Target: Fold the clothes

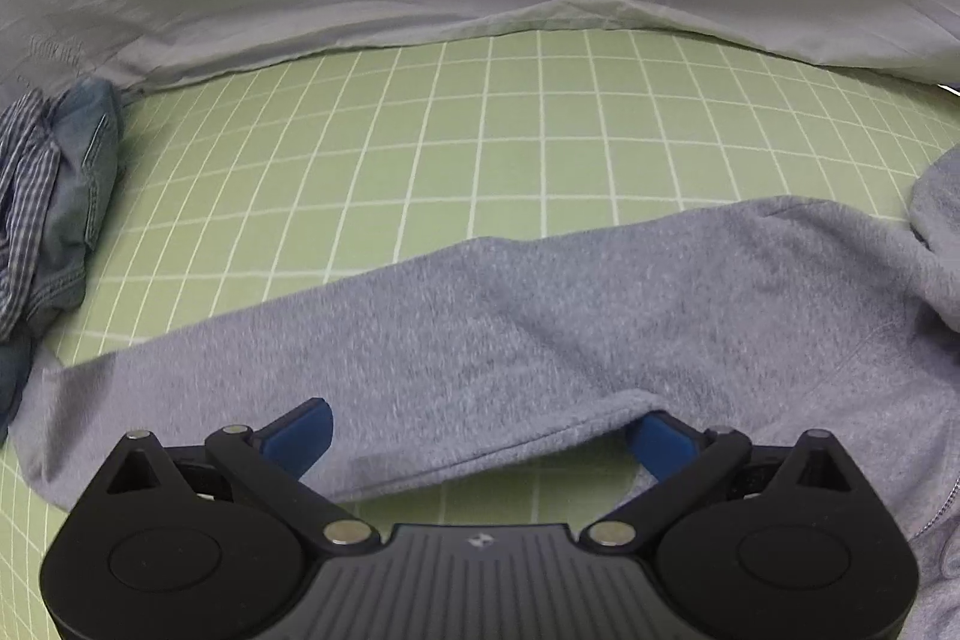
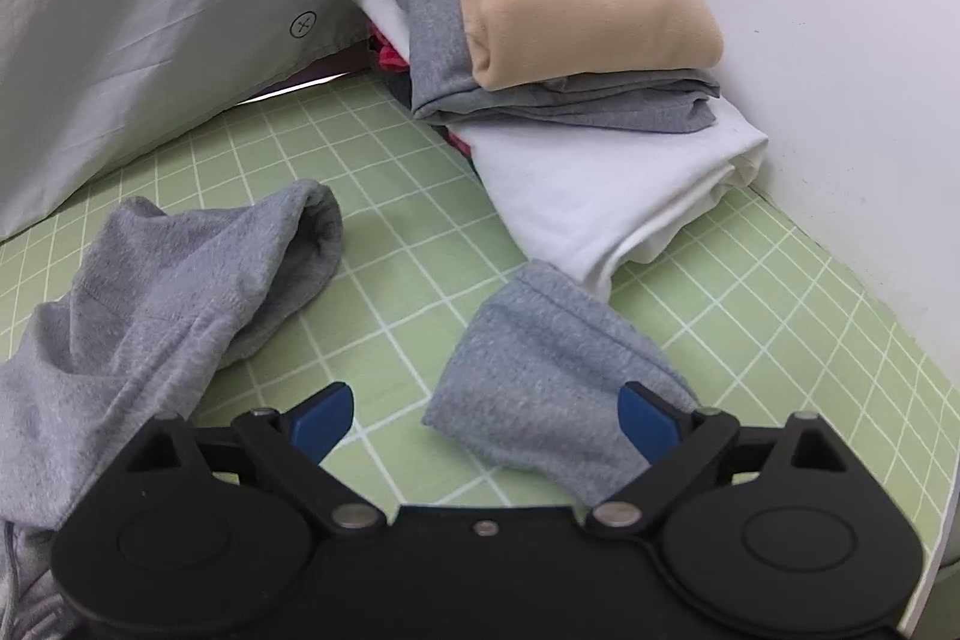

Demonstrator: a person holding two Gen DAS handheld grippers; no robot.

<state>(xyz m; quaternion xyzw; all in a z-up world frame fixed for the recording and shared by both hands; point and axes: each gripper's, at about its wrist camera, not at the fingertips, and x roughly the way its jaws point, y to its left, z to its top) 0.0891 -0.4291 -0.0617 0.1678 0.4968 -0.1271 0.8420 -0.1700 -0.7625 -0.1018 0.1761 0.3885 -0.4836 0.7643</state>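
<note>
Both jaws are spread wide and pinch nothing. Left gripper [image 1: 477, 439] stands over the long sleeve of the grey fleece sweatshirt [image 1: 540, 316], which runs left to right across the green grid mat [image 1: 510, 118]. Right gripper [image 2: 486, 421] has the grey sleeve cuff [image 2: 540, 376] just ahead, toward its right finger, so it seems nearer.

A green grid mat [image 1: 540, 130] carries the grey hoodie [image 1: 540, 328], spread flat. Crumpled denim and checked garments [image 1: 54, 196] lie at its left edge. A folded stack [image 2: 576, 58], beige on top, sits at the far right corner.
</note>
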